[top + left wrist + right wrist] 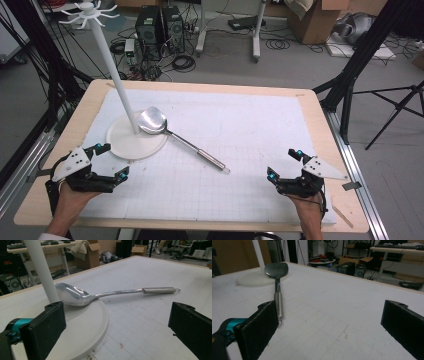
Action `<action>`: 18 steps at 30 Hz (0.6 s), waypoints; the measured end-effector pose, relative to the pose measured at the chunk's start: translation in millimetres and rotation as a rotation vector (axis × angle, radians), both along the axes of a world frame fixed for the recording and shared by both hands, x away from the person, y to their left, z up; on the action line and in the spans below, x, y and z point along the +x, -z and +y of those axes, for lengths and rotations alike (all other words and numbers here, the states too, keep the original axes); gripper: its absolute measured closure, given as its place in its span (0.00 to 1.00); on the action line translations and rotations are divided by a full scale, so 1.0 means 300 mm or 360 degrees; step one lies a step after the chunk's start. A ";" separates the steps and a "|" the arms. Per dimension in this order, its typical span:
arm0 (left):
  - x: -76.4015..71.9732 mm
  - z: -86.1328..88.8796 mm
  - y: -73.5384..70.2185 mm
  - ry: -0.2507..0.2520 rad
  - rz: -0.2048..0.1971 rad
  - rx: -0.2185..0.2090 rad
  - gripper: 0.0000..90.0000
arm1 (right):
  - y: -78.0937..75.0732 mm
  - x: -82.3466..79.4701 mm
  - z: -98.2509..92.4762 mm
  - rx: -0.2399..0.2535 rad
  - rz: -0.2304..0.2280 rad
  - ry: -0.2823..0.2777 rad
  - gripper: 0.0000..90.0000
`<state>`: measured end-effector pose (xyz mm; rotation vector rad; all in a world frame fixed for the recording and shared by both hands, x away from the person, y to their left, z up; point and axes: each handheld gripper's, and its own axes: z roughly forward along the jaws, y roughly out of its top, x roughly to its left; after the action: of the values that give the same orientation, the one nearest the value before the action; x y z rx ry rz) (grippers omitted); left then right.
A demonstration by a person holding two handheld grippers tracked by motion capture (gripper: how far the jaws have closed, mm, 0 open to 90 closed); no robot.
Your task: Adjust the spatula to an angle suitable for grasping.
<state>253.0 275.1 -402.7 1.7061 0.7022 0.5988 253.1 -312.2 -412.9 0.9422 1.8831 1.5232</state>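
Observation:
A steel spatula point(165, 127) lies on the white mat, its blade resting on the round base point(120, 142) of a white rack stand point(112, 70), its handle point(212, 160) pointing toward the front right. My left gripper point(111, 161) sits open at the front left, just beside the base rim, nothing between its jaws. In the left gripper view the spatula point(75, 295) lies ahead, leaning on the base point(85, 327) next to the pole point(41, 267). My right gripper point(284, 164) stands open at the front right. In the right gripper view the handle end point(279, 307) lies near one jaw.
The white gridded mat point(250, 130) covers a wooden table point(320, 115). The stand's hook crown point(89, 12) rises high at the back left. Black tripod legs point(360, 55) stand to the right of the table; computers and cables lie on the floor behind.

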 end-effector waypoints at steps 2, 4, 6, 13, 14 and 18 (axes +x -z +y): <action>-0.002 0.003 0.000 -0.0008 0.0005 -0.0002 0.02 | 0.000 0.001 -0.002 0.0004 0.0000 0.0000 0.00; -0.005 0.005 -0.001 0.0002 -0.0002 -0.0001 0.02 | 0.001 0.003 -0.005 0.0002 0.0005 -0.0009 0.00; -0.004 0.003 -0.002 0.0004 -0.0004 0.0009 0.02 | 0.001 0.001 -0.006 0.0003 0.0010 -0.0009 0.00; -0.001 0.002 -0.007 0.0027 -0.0009 0.0006 0.02 | -0.014 0.004 -0.004 -0.0030 -0.0005 0.0051 0.00; 0.001 0.001 -0.007 0.0043 -0.0002 0.0001 0.02 | -0.028 0.006 -0.003 -0.0004 0.0006 0.0043 0.00; 0.004 -0.006 -0.013 0.0063 -0.0001 0.0004 0.02 | -0.057 0.014 0.005 -0.0038 0.0005 0.0016 0.00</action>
<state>254.1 273.4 -398.9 1.7181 0.6656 0.5728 257.3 -310.7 -395.8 0.9429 1.8919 1.4912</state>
